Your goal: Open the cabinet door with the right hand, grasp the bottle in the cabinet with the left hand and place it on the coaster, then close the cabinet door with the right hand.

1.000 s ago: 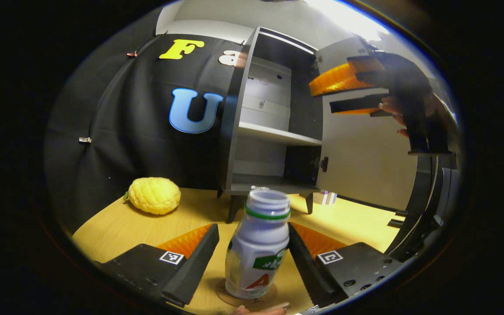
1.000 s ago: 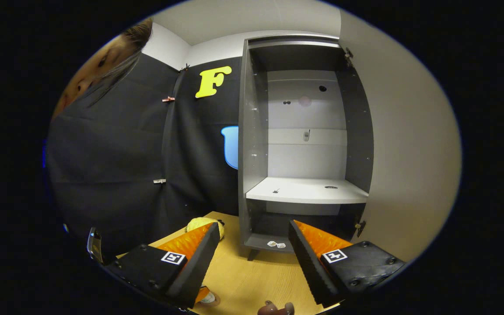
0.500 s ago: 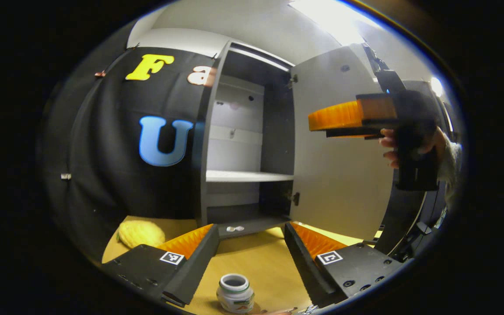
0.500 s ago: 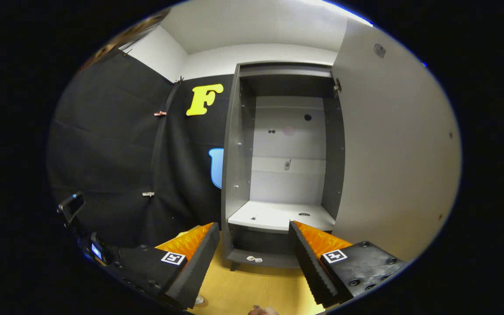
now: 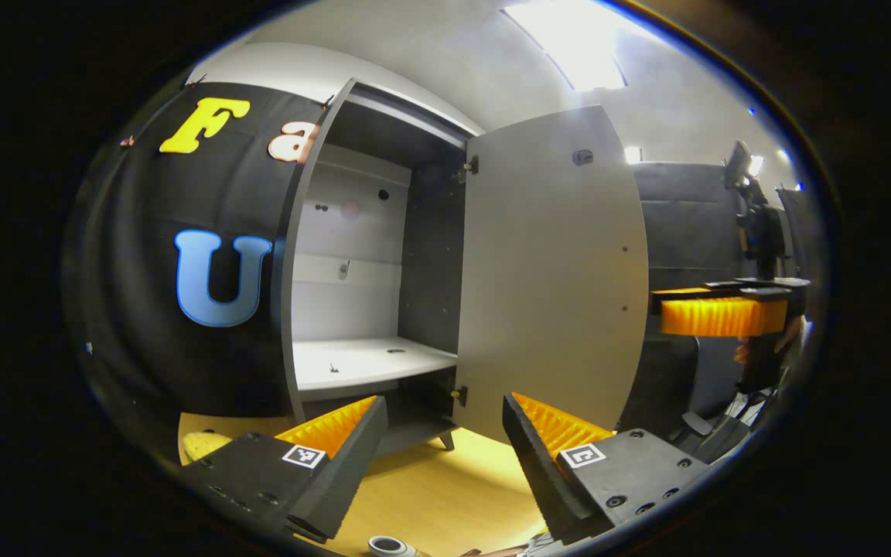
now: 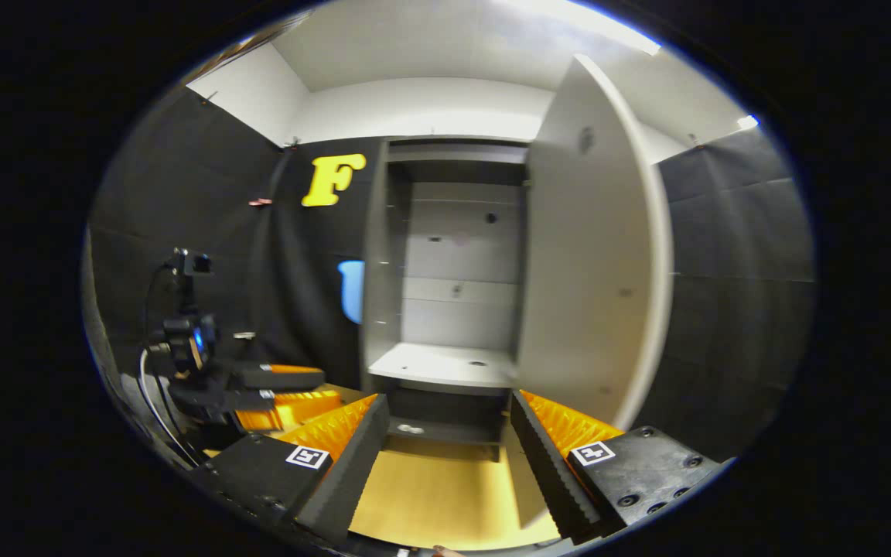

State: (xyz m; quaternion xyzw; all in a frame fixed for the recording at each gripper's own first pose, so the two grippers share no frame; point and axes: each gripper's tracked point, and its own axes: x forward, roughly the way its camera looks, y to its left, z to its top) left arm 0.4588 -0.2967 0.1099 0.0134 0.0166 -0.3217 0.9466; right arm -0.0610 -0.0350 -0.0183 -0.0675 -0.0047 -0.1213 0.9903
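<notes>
I see the cabinet standing open, its door swung out to the right. My left gripper is spread wide and empty; the bottle sits below it on the table (only its rim shows). My right gripper, facing the cabinet, is also spread, grasping nothing.

— Can you see the whole bottle?
— No. Just its top peeks in at the bottom edge.
— And the yellow fruit?
— Half hidden behind the left gripper.
</notes>
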